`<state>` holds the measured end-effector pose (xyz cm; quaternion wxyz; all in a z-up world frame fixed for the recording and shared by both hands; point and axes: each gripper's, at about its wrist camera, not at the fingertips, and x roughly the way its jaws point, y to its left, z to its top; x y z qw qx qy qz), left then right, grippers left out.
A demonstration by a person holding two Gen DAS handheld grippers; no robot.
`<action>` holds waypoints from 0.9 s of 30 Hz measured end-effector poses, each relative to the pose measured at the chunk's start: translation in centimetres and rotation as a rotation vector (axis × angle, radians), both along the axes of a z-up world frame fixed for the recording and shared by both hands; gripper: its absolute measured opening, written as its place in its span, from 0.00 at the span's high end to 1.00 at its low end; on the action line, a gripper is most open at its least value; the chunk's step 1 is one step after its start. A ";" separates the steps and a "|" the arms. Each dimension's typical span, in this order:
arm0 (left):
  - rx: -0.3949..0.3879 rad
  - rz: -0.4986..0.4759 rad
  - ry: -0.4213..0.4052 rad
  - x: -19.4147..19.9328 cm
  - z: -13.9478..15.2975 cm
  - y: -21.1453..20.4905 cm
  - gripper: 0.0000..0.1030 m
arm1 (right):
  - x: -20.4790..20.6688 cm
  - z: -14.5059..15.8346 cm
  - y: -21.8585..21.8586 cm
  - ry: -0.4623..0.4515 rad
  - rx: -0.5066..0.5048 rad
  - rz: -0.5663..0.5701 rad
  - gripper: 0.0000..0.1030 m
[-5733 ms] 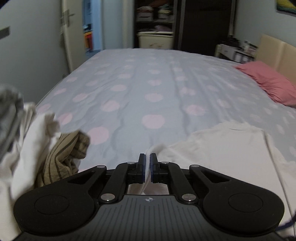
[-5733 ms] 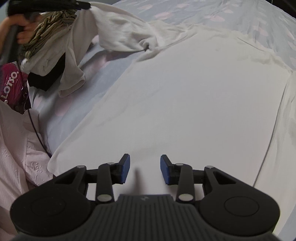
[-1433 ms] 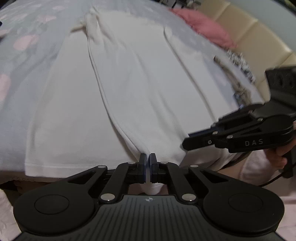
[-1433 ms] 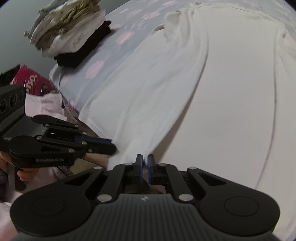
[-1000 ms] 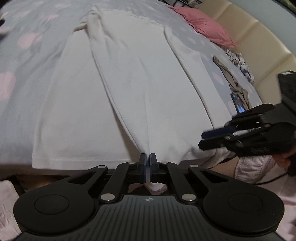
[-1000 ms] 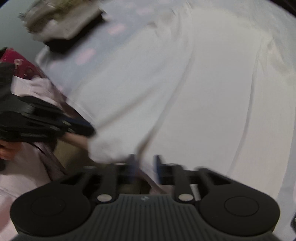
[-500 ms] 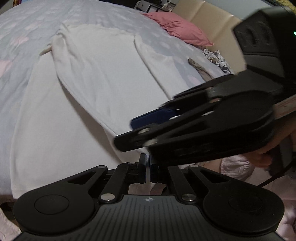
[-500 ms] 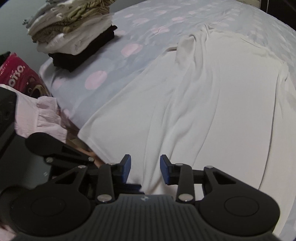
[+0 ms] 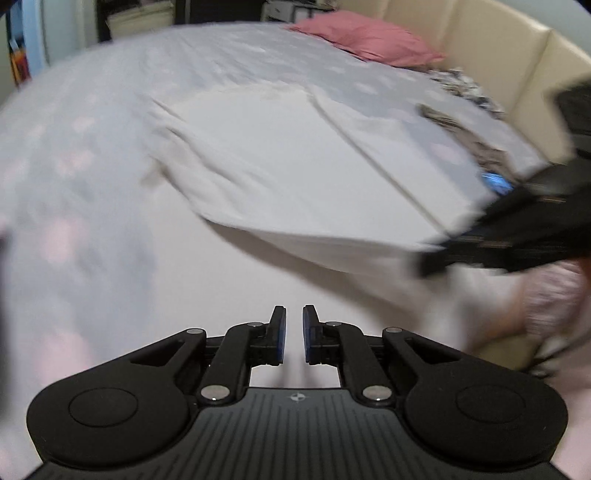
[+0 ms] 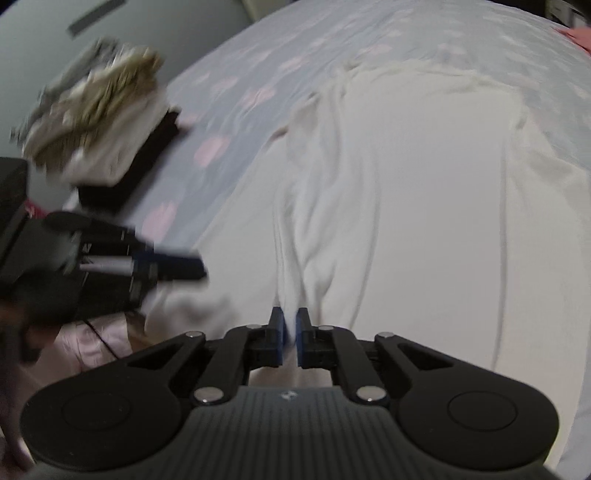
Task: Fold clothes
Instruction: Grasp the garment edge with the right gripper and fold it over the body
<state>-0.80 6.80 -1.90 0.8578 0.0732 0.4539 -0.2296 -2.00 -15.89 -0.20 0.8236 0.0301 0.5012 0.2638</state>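
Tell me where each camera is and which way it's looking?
Left wrist view: sits on the left gripper, looking along its open fingers across the white garment toward the pink pillow; the right gripper blurs in from the right.
Right wrist view: sits on the right gripper, which pinches the garment's near edge, facing up the bed; the clothes stack and left gripper show at left.
Both see the same white garment on the dotted sheet.
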 end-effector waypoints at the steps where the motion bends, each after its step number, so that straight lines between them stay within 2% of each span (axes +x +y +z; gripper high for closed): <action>1: 0.021 0.013 -0.021 1.3 -0.1 0.5 0.89 | 0.1 0.2 -0.7 -0.006 -0.003 -0.018 0.92; 5: 0.113 0.025 -0.125 6.0 -1.3 1.0 0.83 | 0.8 0.4 -3.6 -0.011 0.000 -0.109 0.93; 8: 0.182 0.019 -0.196 8.8 -2.5 0.7 0.71 | 1.4 0.3 -5.9 -0.021 -0.003 -0.192 0.93; 12: 0.277 -0.018 -0.259 11.9 -4.2 -0.4 0.69 | 2.3 -0.8 -8.7 0.007 -0.032 -0.284 0.93; 16: 0.371 -0.074 -0.320 13.7 -5.2 -1.5 0.65 | 2.6 -1.6 -9.9 0.032 -0.026 -0.320 0.93; 20: 0.429 -0.129 -0.342 15.4 -6.1 -2.6 0.65 | 2.6 -2.0 -10.7 0.050 -0.011 -0.322 0.93; 24: 0.535 -0.168 -0.394 16.5 -7.3 -3.9 0.67 | 2.9 -2.2 -10.8 0.061 0.000 -0.327 0.92; 25: 0.550 -0.172 -0.401 16.7 -7.4 -4.1 0.72 | 2.9 -2.2 -10.9 0.063 0.003 -0.330 0.92; 26: 0.552 -0.176 -0.399 16.9 -7.5 -4.2 0.85 | 3.0 -2.2 -11.0 0.065 0.006 -0.332 0.92; 27: 0.540 -0.177 -0.389 17.1 -7.3 -4.1 0.88 | 3.0 -2.2 -11.1 0.065 0.010 -0.332 0.92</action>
